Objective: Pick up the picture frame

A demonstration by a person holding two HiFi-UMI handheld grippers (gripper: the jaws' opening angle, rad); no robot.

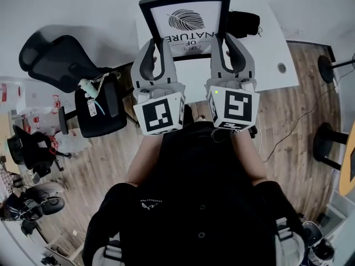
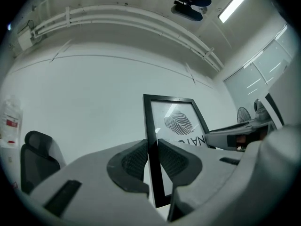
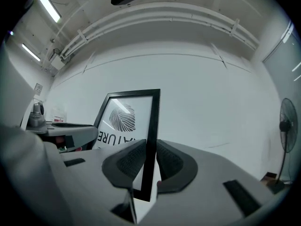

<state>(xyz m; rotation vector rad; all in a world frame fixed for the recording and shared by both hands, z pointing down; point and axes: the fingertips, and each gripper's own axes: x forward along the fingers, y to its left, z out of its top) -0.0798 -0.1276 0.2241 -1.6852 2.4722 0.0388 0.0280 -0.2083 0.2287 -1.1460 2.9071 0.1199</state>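
Note:
A black picture frame (image 1: pixel 186 16) with a white print of a leaf and lettering is held up in the air in front of me, above the white table (image 1: pixel 266 49). My left gripper (image 1: pixel 157 51) is shut on the frame's left side bar (image 2: pixel 153 159). My right gripper (image 1: pixel 230 46) is shut on the right side bar (image 3: pixel 150 149). In each gripper view the black bar passes straight between the dark ribbed pads (image 2: pixel 134 161) (image 3: pixel 131 161). The frame stands upright, with the print facing me.
A black office chair (image 1: pixel 72 73) with small items on its seat stands left of the table. A dark object (image 1: pixel 244 22) lies on the table behind the frame. Cables cross the wooden floor (image 1: pixel 288 121) at right. A fan (image 3: pixel 284 135) stands at far right.

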